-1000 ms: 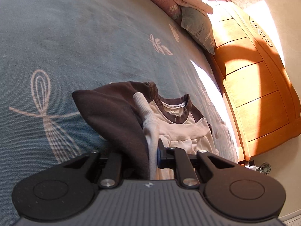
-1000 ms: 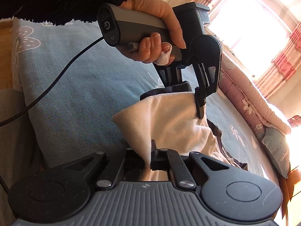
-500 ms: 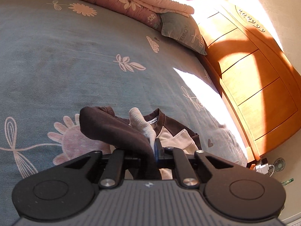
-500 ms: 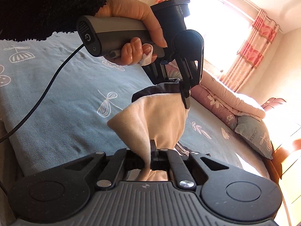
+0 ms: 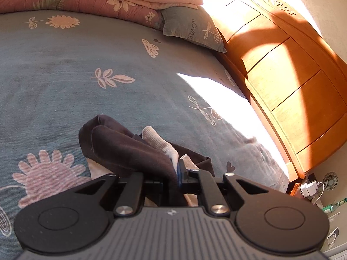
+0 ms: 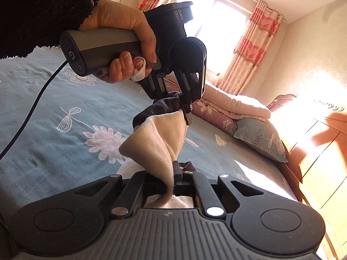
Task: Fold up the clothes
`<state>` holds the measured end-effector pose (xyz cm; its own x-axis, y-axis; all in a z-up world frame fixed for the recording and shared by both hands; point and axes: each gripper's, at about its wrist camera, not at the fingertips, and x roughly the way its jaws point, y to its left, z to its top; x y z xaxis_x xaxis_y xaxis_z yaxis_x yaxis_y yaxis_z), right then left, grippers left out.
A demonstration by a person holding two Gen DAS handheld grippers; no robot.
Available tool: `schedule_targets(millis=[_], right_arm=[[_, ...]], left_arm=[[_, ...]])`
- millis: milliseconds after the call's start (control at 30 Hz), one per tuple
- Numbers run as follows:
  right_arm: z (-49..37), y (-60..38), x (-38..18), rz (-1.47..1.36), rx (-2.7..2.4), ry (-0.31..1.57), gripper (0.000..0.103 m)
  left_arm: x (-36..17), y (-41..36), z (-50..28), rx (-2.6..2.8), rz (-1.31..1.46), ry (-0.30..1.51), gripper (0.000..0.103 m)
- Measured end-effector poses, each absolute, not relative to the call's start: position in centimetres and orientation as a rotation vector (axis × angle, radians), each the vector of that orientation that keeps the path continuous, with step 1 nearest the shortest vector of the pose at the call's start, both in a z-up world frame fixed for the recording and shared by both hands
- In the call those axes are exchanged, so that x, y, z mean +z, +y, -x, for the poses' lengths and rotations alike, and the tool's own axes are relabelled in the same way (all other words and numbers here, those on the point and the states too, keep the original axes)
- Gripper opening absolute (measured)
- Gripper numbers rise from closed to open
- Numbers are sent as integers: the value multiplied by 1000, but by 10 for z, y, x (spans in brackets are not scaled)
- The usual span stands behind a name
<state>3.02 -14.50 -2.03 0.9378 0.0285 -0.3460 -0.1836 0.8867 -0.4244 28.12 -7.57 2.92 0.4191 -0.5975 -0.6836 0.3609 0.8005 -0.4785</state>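
**Garment lifted clear of the bed for folding**

While sunlight falls across the wooden headboard, the left gripper is seen from its own camera clamped on a bunched brown-and-cream top, held above the blue floral bedspread.

From the right wrist, the right gripper pinches the top's cream fabric, which stretches up to the left gripper, held in a person's hand. The step looks like a carry; next, the garment likely needs spreading flat on the bedspread.
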Motion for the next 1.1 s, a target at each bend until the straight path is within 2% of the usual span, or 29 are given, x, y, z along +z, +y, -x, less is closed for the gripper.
schedule_targets(millis=[300,667,833,967,1100], right_arm=[[-32,-195,-23,412,4,366,8],[-39,-245,-51,274,-55,479,8],[-43,-276,-65,79,-27,572,9],[-49,-306,-77,-129,-4,645,10],[-53,-336,-94,-396,62,701,19]], left_arm=[[19,-150,-290,-686,252,1001,9],[-31,-223,-302,-709,205,1122,9],[-52,-242,-303,-710,166,1171,11],[-56,-250,-304,-725,155,1171,16],[-53,-254,-304,-764,173,1149,24]])
